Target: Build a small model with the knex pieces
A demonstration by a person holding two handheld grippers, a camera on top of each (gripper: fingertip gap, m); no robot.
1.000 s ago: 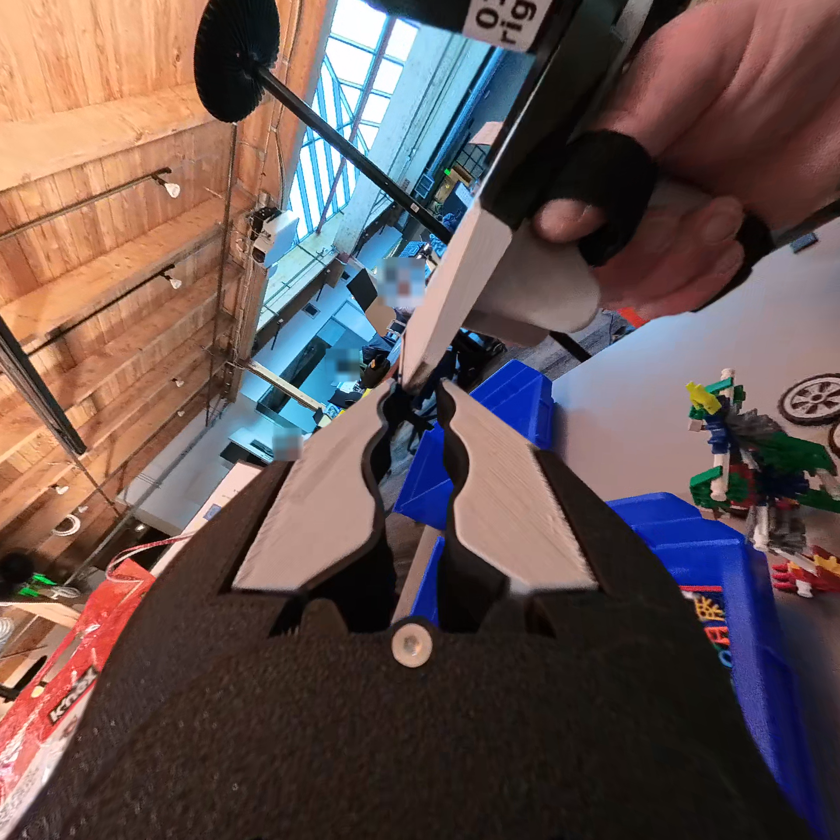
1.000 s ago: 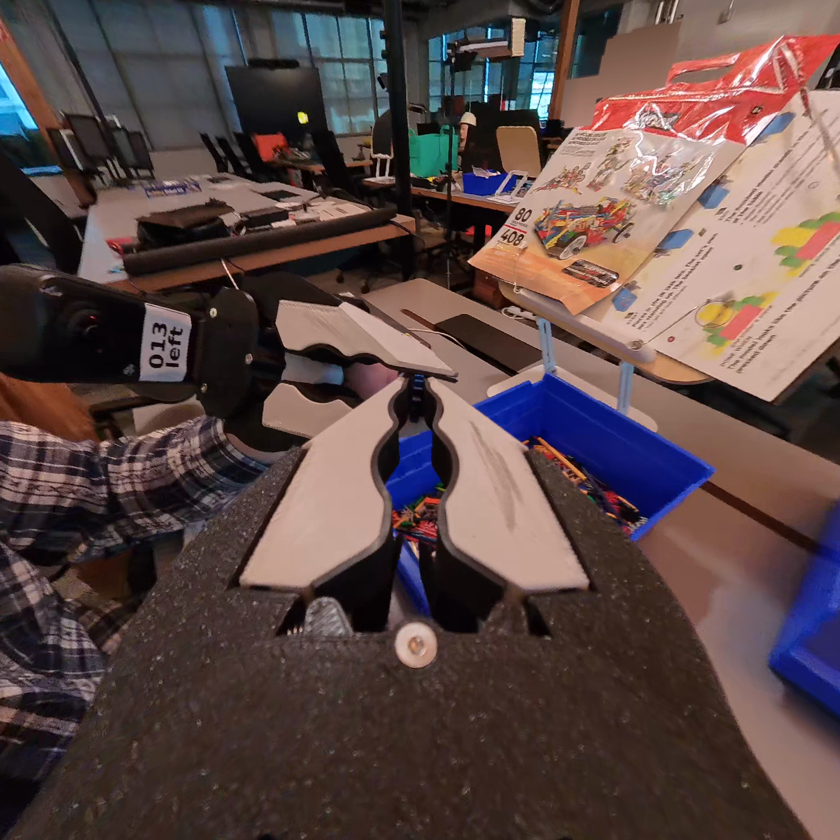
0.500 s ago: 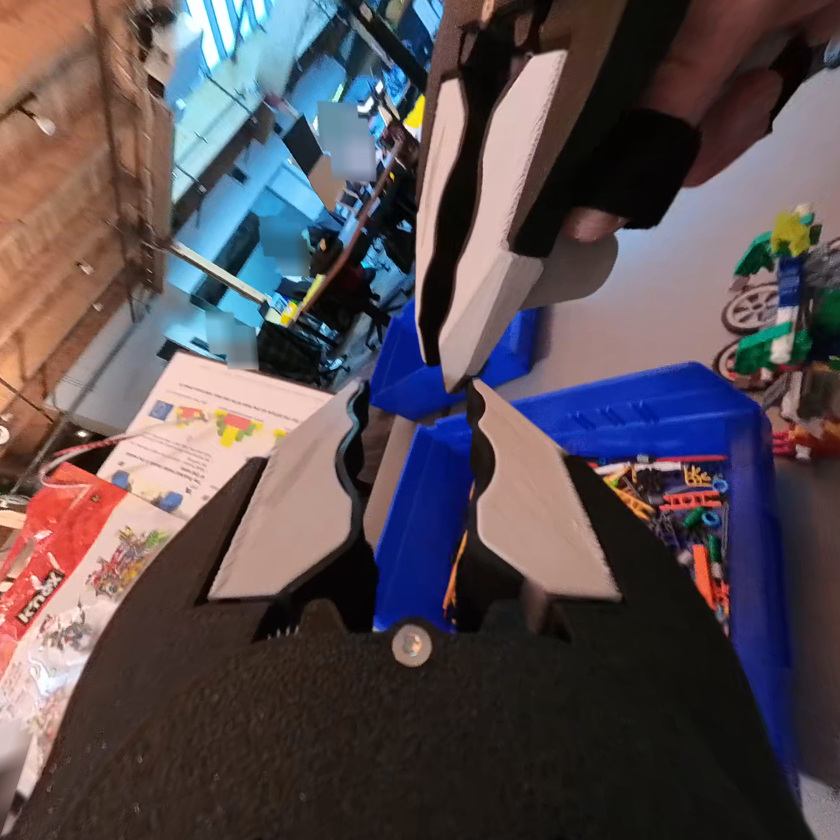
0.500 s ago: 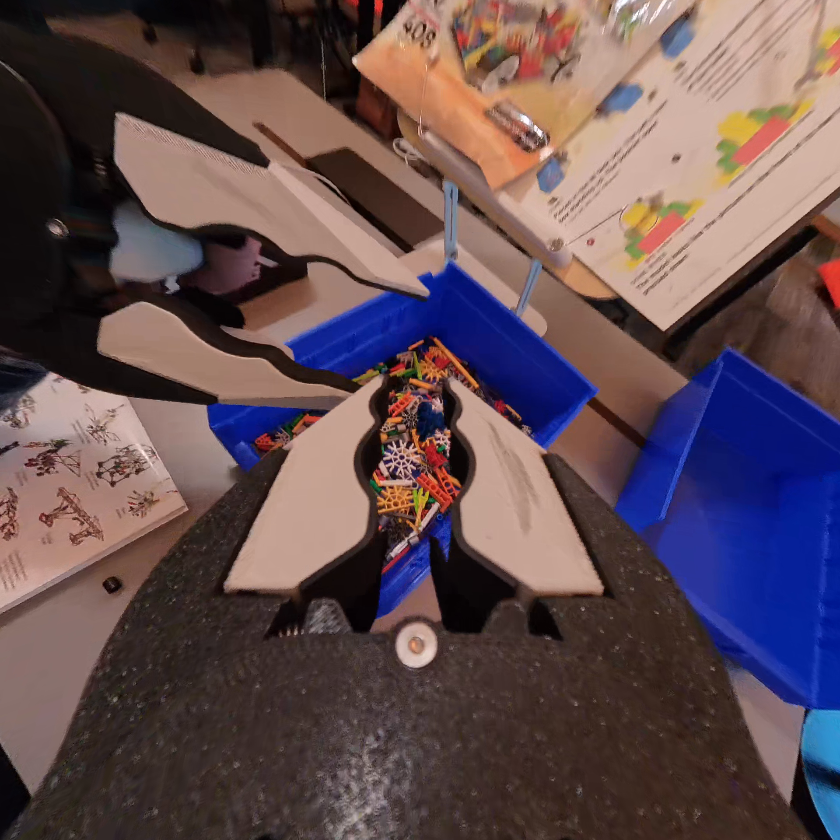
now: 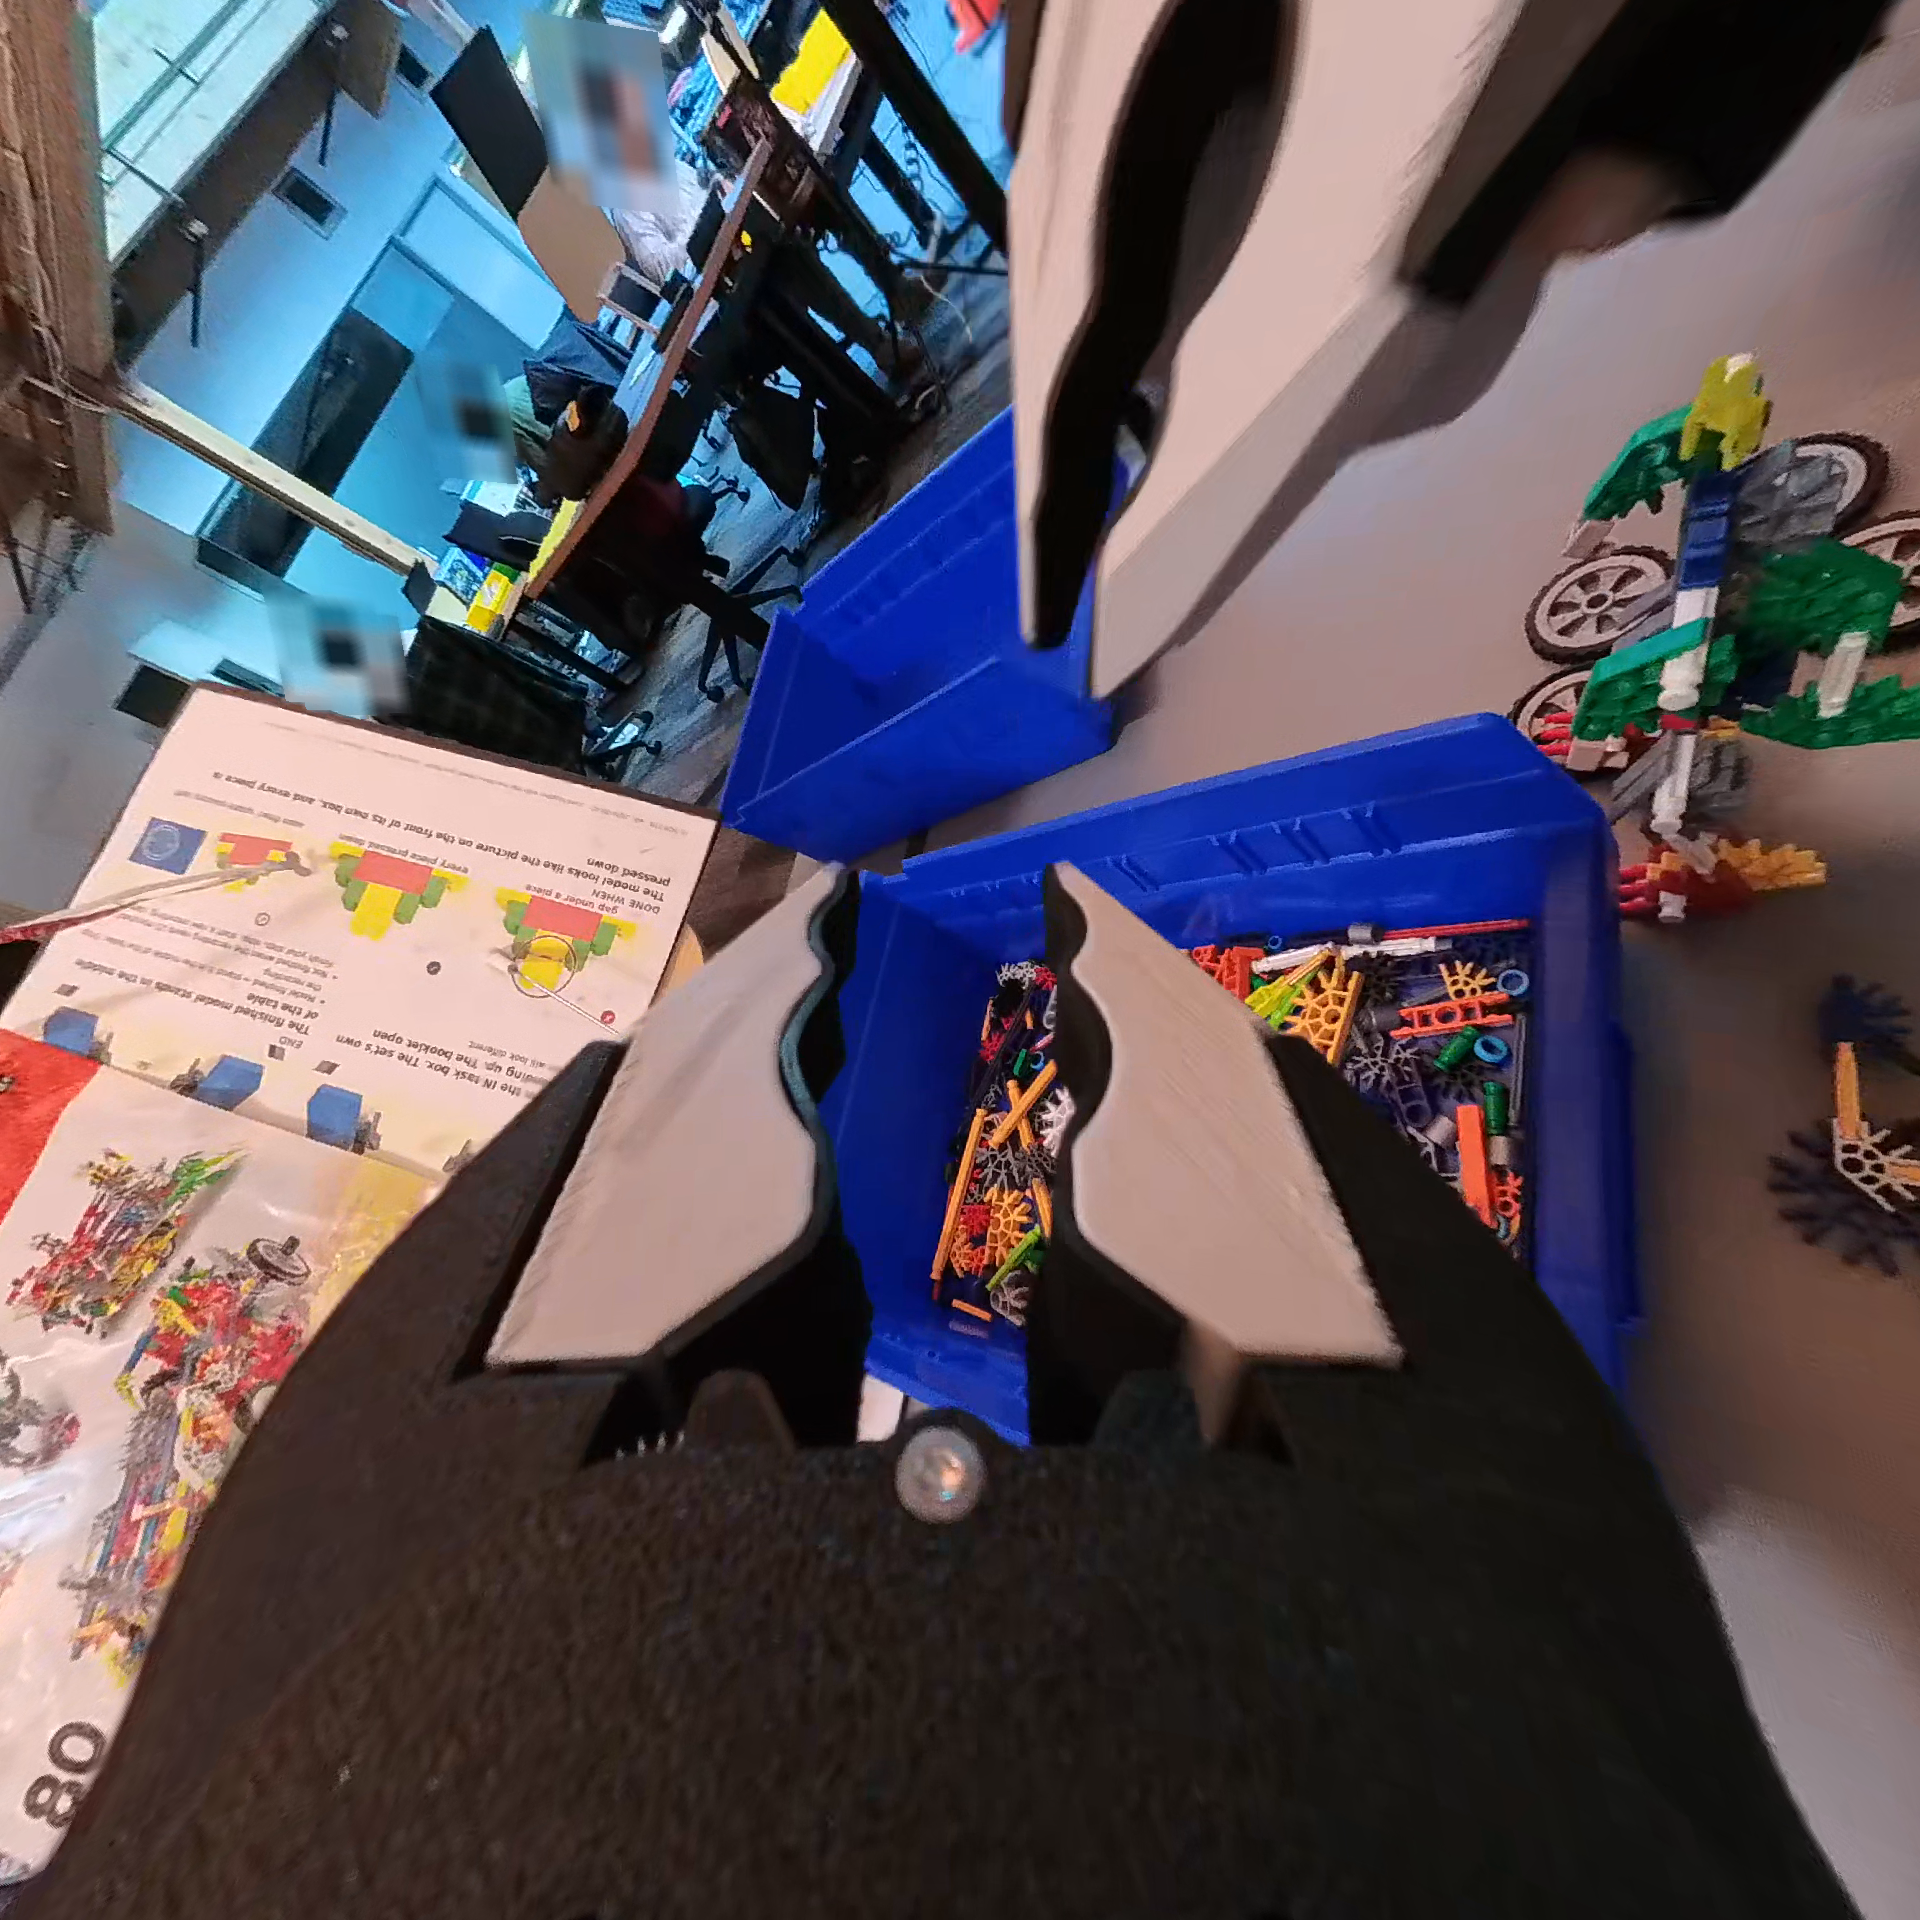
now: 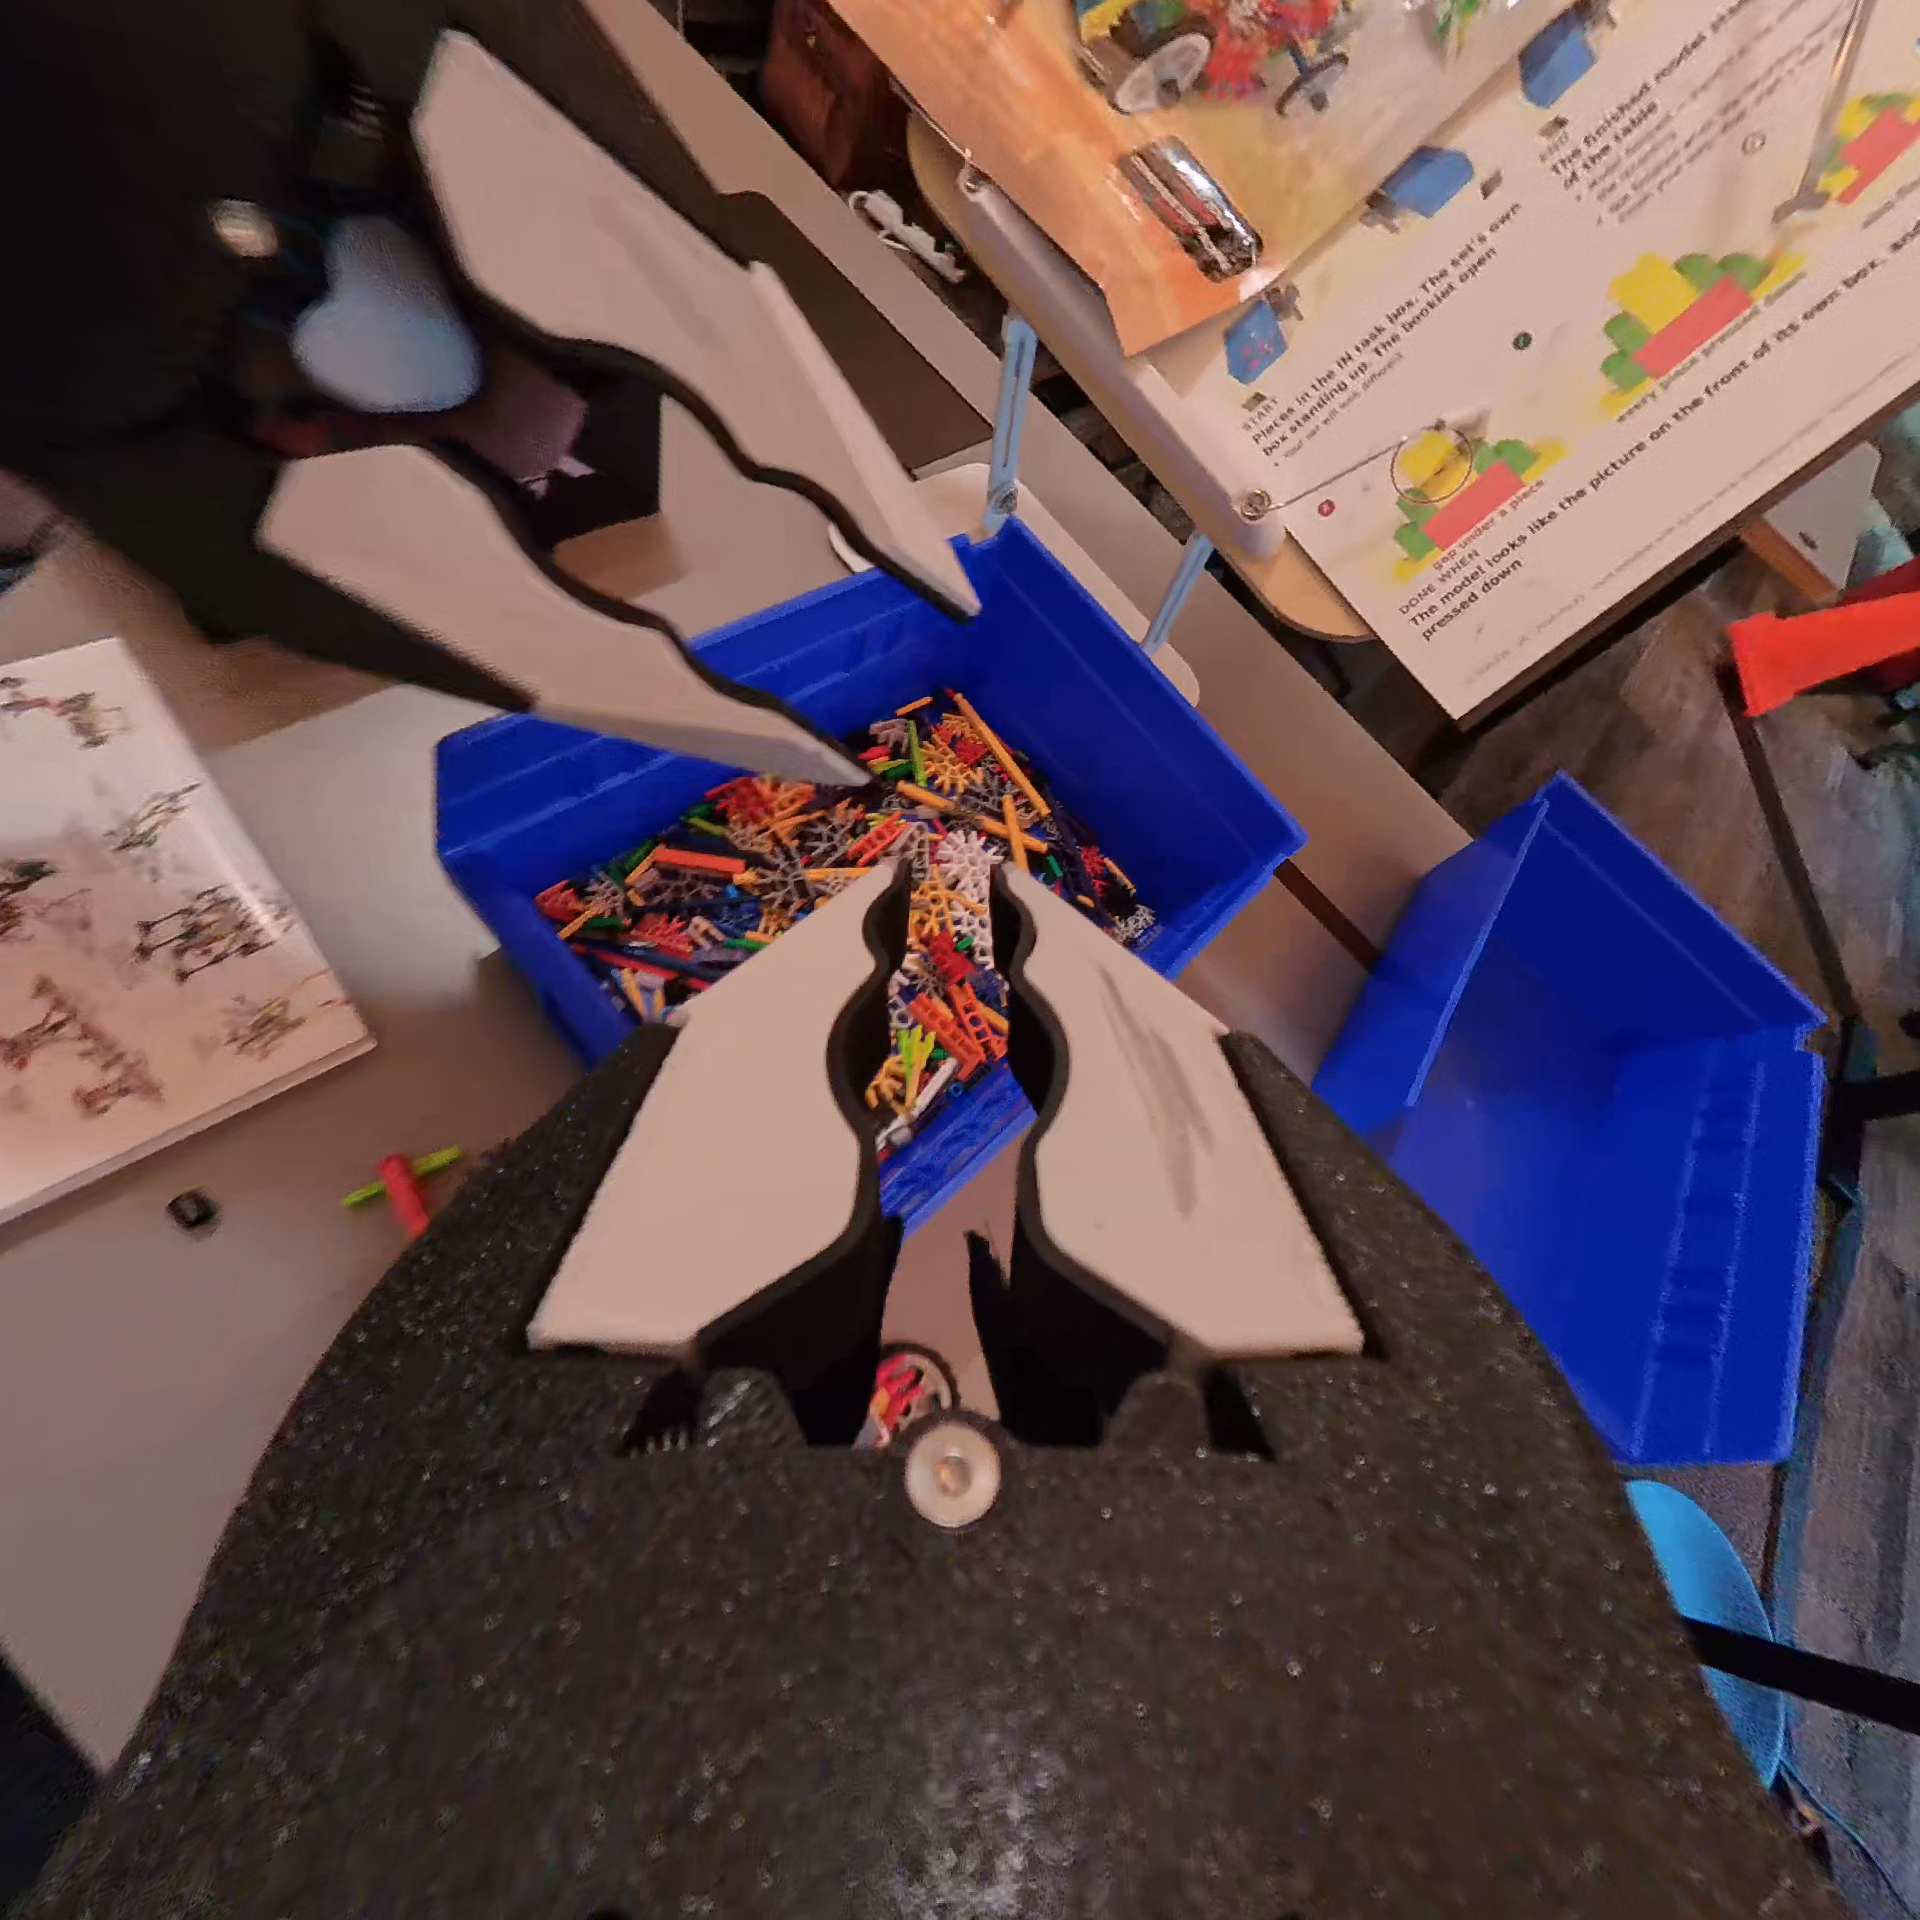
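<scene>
Both grippers hung over the blue bin (image 6: 1174,769) of small plastic construction pieces (image 6: 831,862), rods and snowflake-shaped connectors heaped in orange, yellow, red, blue and white. The left gripper (image 5: 940,894) had its jaws spread with nothing between them, and through the gap the heap sat below, not touched. The right gripper (image 6: 945,883) was parted too, more narrowly, and empty, angled down at the middle of the same heap. In the right wrist view the left gripper came in from the upper left, one fingertip low over the pieces; whether it touched them could not be told, as that part was smeared by motion. A second blue bin (image 6: 1621,1143) stood just beside the first and looked empty. An instruction sheet (image 5: 343,935) leaned on a stand behind the bins, a booklet (image 6: 135,914) lay flat on the table (image 6: 260,1351), and a half-built wheeled model (image 5: 1745,623) stood on the far side with loose pieces near it. A stray green-and-red piece (image 6: 400,1179) lay on the table by the booklet. Trouble, as I judged it: two tools crowding one bin could knock fingers together, and in so tangled a heap a pinch could lift several interlocked pieces or flick some over the rim.
</scene>
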